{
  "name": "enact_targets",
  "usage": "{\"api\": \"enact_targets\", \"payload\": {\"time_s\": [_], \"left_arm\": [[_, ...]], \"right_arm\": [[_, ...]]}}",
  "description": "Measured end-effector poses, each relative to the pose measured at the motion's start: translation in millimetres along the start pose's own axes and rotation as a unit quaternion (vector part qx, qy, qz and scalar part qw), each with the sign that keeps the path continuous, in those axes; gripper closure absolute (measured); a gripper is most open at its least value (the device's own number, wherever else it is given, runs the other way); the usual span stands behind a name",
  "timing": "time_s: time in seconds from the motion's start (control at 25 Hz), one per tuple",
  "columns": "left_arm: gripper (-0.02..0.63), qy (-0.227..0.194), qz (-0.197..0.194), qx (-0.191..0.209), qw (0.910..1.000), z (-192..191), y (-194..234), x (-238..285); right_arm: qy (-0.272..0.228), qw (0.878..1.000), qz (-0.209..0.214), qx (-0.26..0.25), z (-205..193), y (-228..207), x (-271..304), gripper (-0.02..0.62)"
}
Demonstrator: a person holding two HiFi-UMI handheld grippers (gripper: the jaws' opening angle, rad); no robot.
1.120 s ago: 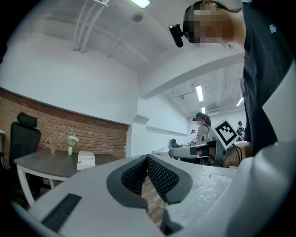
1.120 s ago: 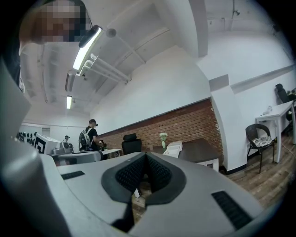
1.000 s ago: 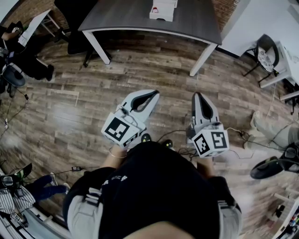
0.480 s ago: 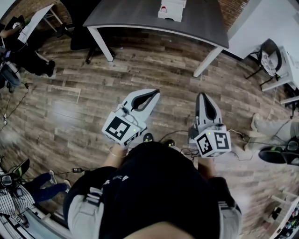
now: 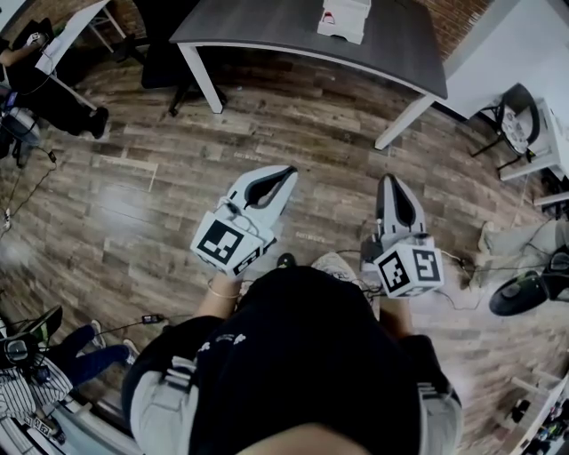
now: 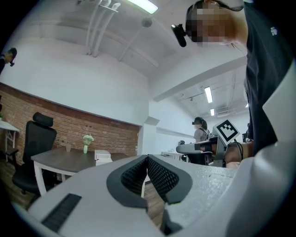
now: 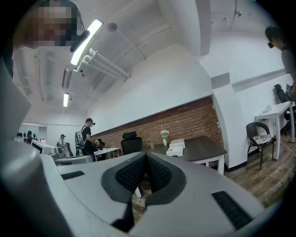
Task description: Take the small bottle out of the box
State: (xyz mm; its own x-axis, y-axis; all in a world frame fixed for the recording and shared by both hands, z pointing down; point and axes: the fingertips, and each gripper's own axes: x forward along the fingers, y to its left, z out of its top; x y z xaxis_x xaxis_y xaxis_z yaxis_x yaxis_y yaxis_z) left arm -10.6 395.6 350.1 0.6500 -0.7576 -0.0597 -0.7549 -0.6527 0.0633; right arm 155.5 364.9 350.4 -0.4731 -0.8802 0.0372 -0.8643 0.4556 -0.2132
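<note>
Nothing has been taken: left gripper (image 5: pixel 289 171) and right gripper (image 5: pixel 391 179) are closed, empty; box (image 5: pixel 345 18), top centre, unreached.

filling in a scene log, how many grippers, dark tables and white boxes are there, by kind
grippers: 2 (left gripper, right gripper)
dark table: 1
white box: 1
total: 4
</note>
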Motion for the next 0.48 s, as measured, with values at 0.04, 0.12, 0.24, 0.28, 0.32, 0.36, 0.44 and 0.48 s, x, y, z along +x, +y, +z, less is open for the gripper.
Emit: {"api": "enact_targets", "payload": {"time_s": [0.04, 0.12, 0.24, 0.28, 0.32, 0.36, 0.44, 0.48], "left_arm": [[0.604, 0.000, 0.003, -0.001, 1.0000, 0.0, 2.8, -1.9], [0.604, 0.000, 0.006, -0.002, 1.0000, 0.8, 6.0, -2.9], [0.604, 0.000, 0.005, -0.003, 1.0000, 1.0, 9.9, -1.0], [0.604, 0.002, 0.006, -0.003, 1.0000, -0.4, 11.6, -0.8], [0.604, 0.003, 0.008, -0.003, 1.0000, -2.0, 13.8, -0.6], [0.604, 0.003, 0.011, -0.002, 0.9999, -3.4, 16.8, -0.1], [0.604, 0.005, 0.018, -0.001, 0.9998, -4.3, 24.9, 3.2], [0.604, 0.006, 0.022, 0.001, 0.9997, -4.0, 29.7, 5.8]], "right_arm": [[0.001, 1.000, 0.002, 0.001, -0.4, 2.2, 1.7, 0.594], [0.001, 1.000, 0.004, 0.003, 0.3, 3.7, 5.5, 0.594], [0.002, 1.000, 0.003, 0.007, 1.2, 1.7, 14.0, 0.594], [0.003, 1.000, 0.003, 0.008, 0.2, 1.1, 17.0, 0.594], [0.005, 1.000, 0.004, 0.009, -1.2, 0.5, 20.2, 0.594], [0.006, 1.000, 0.006, 0.010, -2.6, -0.3, 23.9, 0.594], [0.007, 1.000, 0.009, 0.013, -4.0, -4.1, 34.0, 0.594], [0.007, 1.000, 0.011, 0.015, -4.1, -7.0, 40.2, 0.594]]}}
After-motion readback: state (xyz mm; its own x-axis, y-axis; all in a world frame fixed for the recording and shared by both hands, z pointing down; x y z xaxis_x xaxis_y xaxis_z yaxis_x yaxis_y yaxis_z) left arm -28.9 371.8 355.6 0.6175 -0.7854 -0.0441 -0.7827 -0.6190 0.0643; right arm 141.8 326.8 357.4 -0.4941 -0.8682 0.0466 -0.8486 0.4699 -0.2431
